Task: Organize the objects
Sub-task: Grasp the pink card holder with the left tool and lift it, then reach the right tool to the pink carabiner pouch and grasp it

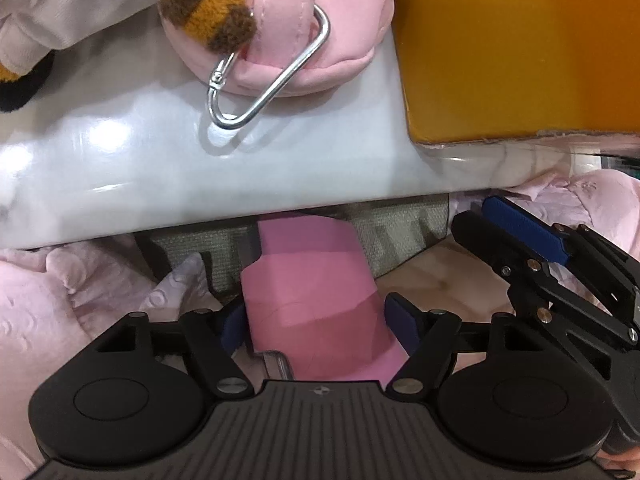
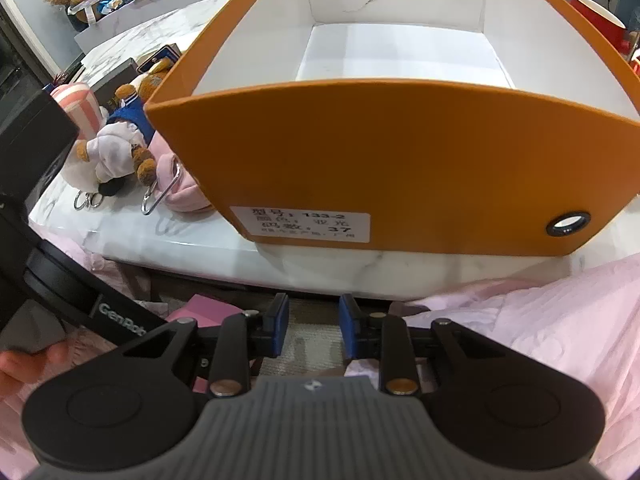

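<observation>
Below the front edge of the bench (image 1: pixel 120 168), down by the person's lap, the left gripper (image 1: pixel 316 328) has its fingers (image 1: pixel 404 328) spread wide on either side of a pink box (image 1: pixel 316 280). The box sits between them with a sliver of air at the right pad; on the left I cannot tell if the pad touches. It looks like light card, stiff but easy to dent, so its flat sides are the place to squeeze, and gently. The right gripper (image 2: pixel 314 328) hangs close by, fingers narrowed to a modest gap with nothing in them. Up on the bench, an empty orange box (image 2: pixel 400 160) stands at the front edge. Left of it lie a soft pink pouch (image 1: pixel 304 40) with a carabiner (image 1: pixel 264 76) and plush bears (image 2: pixel 116 148), all limp and easy to pinch anywhere.
</observation>
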Demonstrator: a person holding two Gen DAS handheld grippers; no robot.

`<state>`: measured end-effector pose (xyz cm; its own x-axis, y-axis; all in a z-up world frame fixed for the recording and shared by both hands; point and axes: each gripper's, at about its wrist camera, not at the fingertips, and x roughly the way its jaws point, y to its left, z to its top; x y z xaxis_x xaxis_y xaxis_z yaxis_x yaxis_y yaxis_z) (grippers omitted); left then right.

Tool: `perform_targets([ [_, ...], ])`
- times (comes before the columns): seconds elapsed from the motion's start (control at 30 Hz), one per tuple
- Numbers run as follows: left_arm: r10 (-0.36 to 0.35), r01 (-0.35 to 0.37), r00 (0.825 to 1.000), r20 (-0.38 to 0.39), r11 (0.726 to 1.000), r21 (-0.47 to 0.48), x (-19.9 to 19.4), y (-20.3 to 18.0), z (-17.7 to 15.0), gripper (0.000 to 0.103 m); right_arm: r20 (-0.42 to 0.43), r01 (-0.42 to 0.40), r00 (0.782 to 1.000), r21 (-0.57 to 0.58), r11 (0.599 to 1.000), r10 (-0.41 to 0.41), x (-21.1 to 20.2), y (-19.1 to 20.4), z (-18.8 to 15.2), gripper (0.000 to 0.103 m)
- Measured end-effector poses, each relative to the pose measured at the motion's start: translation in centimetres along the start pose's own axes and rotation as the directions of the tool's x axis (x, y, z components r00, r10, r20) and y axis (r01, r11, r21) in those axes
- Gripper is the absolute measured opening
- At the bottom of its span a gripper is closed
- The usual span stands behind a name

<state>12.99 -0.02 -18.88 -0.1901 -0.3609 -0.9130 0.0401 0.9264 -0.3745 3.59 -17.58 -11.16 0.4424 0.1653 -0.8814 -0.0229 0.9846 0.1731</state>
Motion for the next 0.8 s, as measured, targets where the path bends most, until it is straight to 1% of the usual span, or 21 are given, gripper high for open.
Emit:
perform_targets([
  [0.03, -0.003, 0.003, 1.000, 0.010, 1.000, 0.001, -0.2, 0.0, -0.3, 0.080, 0.000, 0.002, 1.000, -0.004, 1.000, -0.002, 0.1, 0.1, 0.0, 0.030],
  [0.1, 0.003, -0.002, 0.999, 0.044, 1.000, -0.005, -1.0, 0.2, -0.9, 0.068, -0.002, -0.001, 1.000, -0.007, 1.000, 0.001, 0.2, 0.1, 0.1, 0.030],
  [0.13, 0.003, -0.002, 0.998, 0.064, 1.000, -0.008, -1.5, 0.3, -1.3, 0.064, -0.003, 0.000, 1.000, -0.010, 1.000, 0.000, 0.2, 0.1, 0.1, 0.031],
  [0.2, -0.002, 0.002, 0.993, 0.114, 1.000, 0.001, -2.7, 0.5, -2.1, 0.049, -0.002, 0.004, 1.000, -0.018, 1.000, -0.004, 0.2, 0.2, 0.0, 0.031],
  [0.3, -0.014, 0.009, 0.982, 0.188, 1.000, 0.027, -4.1, 0.5, -3.2, 0.038, 0.001, 0.008, 1.000, -0.025, 1.000, -0.008, 0.2, 0.5, 0.0, 0.031],
  [0.37, -0.021, 0.011, 0.973, 0.231, 0.999, 0.047, -4.8, 0.2, -4.4, 0.035, 0.001, 0.009, 1.000, -0.025, 1.000, -0.009, 0.1, 0.6, 0.0, 0.032],
  [0.43, -0.016, -0.017, 0.956, 0.293, 0.994, 0.110, -5.6, -0.6, -6.1, 0.031, 0.004, 0.007, 1.000, -0.025, 1.000, -0.007, -0.1, 0.5, -0.3, 0.031],
  [0.5, -0.010, -0.059, 0.936, 0.352, 0.981, 0.185, -6.7, -1.3, -7.5, 0.029, 0.003, 0.000, 1.000, -0.024, 1.000, 0.000, -0.4, 0.4, -0.4, 0.031],
  [0.57, -0.004, -0.097, 0.916, 0.402, 0.968, 0.230, -8.0, -1.7, -8.8, 0.028, -0.002, -0.007, 1.000, -0.026, 1.000, 0.006, -0.5, 0.5, -0.5, 0.031],
  [0.63, -0.002, -0.121, 0.894, 0.449, 0.962, 0.245, -8.8, -2.5, -9.9, 0.027, 0.001, -0.003, 1.000, -0.028, 1.000, 0.003, -0.6, 0.7, -0.5, 0.031],
  [0.7, 0.016, -0.157, 0.868, 0.496, 0.957, 0.244, -9.1, -2.9, -10.7, 0.027, 0.007, 0.001, 1.000, -0.029, 1.000, -0.001, -1.0, 0.9, -0.5, 0.031],
  [0.73, 0.031, -0.178, 0.855, 0.517, 0.955, 0.238, -8.5, -3.2, -10.7, 0.027, 0.012, -0.001, 1.000, -0.029, 1.000, 0.001, -1.2, 1.0, -0.6, 0.031],
  [0.8, 0.046, -0.202, 0.837, 0.546, 0.952, 0.229, -10.0, -2.9, -11.3, 0.027, 0.020, -0.015, 1.000, -0.030, 0.999, 0.016, -1.8, 1.1, -0.8, 0.031],
])
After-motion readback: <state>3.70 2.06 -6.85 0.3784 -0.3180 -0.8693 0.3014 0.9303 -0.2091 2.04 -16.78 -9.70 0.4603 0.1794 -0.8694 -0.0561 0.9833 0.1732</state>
